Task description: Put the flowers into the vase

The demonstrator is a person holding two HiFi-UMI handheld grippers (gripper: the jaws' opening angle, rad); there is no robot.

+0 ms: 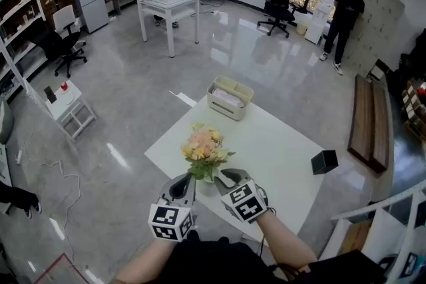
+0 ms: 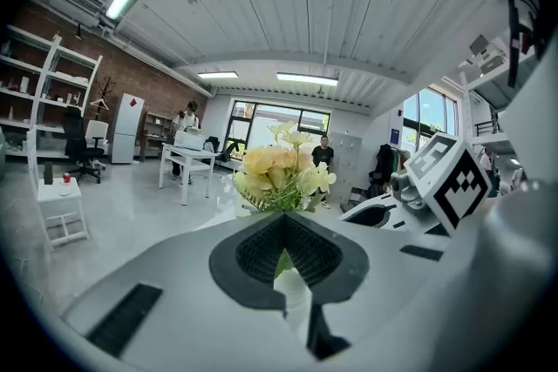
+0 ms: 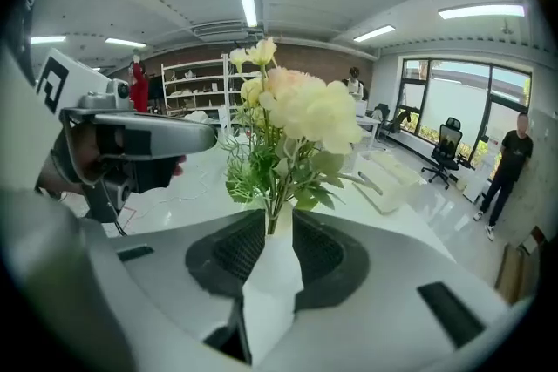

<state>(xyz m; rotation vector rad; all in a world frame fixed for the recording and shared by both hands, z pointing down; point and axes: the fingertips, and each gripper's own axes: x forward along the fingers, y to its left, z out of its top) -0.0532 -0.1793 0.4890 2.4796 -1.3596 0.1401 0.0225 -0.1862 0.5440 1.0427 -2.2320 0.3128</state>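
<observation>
A bunch of peach and yellow flowers (image 1: 203,145) stands upright in a small white vase (image 1: 209,177) near the front edge of the white table (image 1: 279,156). My left gripper (image 1: 189,177) is at the vase's left side. In the left gripper view its pads (image 2: 253,253) nearly meet, with a sliver of white vase (image 2: 296,296) and a green stem between them. My right gripper (image 1: 229,176) is at the vase's right. Its jaws stand apart, and the vase (image 3: 272,274) and stems show in the gap below the flowers (image 3: 296,113).
A pale lidded box (image 1: 229,98) sits at the table's far edge and a small black box (image 1: 324,161) at its right corner. Beyond the table are shiny floor, office chairs, another table and people standing.
</observation>
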